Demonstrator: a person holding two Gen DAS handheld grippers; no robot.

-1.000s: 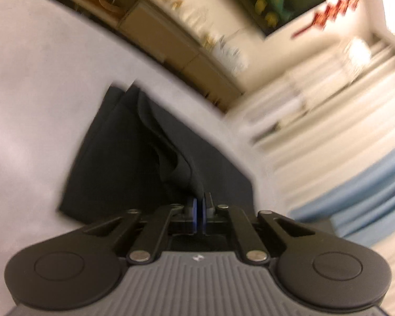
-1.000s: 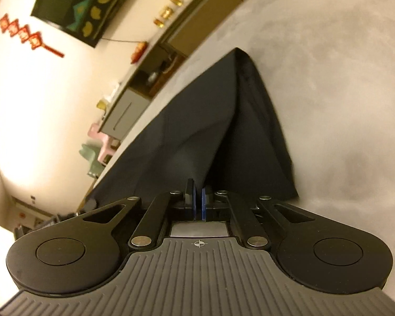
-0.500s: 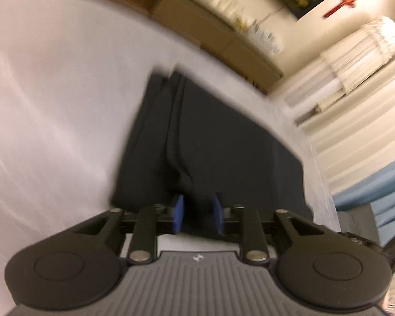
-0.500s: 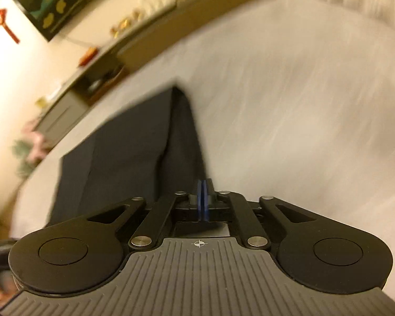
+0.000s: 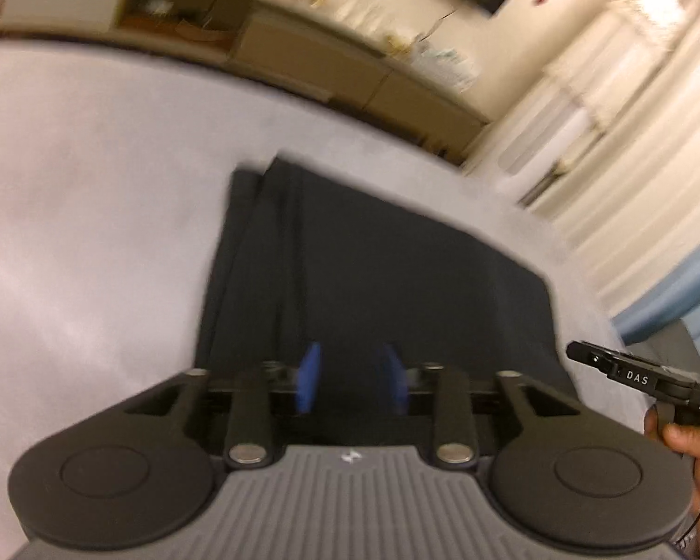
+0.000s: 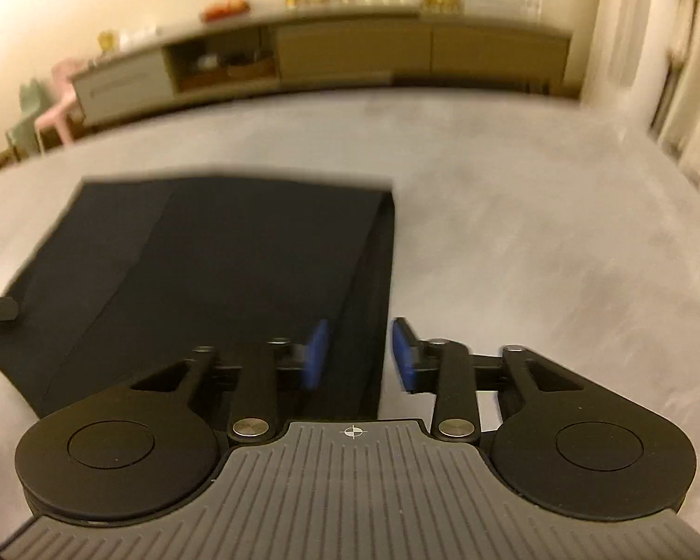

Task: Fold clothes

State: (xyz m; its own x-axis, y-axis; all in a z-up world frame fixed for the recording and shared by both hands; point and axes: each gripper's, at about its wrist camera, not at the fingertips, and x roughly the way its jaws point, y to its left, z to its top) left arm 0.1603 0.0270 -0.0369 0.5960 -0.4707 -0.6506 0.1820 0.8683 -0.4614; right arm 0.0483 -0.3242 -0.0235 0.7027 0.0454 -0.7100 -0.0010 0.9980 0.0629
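Two grippers: both hover over a folded dark garment (image 5: 378, 289) on a pale grey bed surface (image 5: 88, 214), jaws parted.
Left gripper (image 5: 352, 380): blue pads (image 5: 309, 375) stand moderately apart with nothing between them; the cloth lies beneath and ahead of the tips, and whether they graze it cannot be told.
Right gripper (image 6: 360, 355): spread about as wide and empty; its left pad (image 6: 316, 350) is over the garment's right edge, its right pad (image 6: 403, 350) over bare bedding just beside it.
Garment (image 6: 219, 270): flat, roughly rectangular, layered edges showing along one side, lying near the front of the bed.
Hand (image 5: 690, 448): in the left view, at the far right edge, fingers wrapped round the handle of the other device.
Backdrop: a long low sideboard (image 6: 350, 58) with small items on top runs along the wall; pale curtains (image 5: 630, 163) hang to the right. Both views are motion-blurred.
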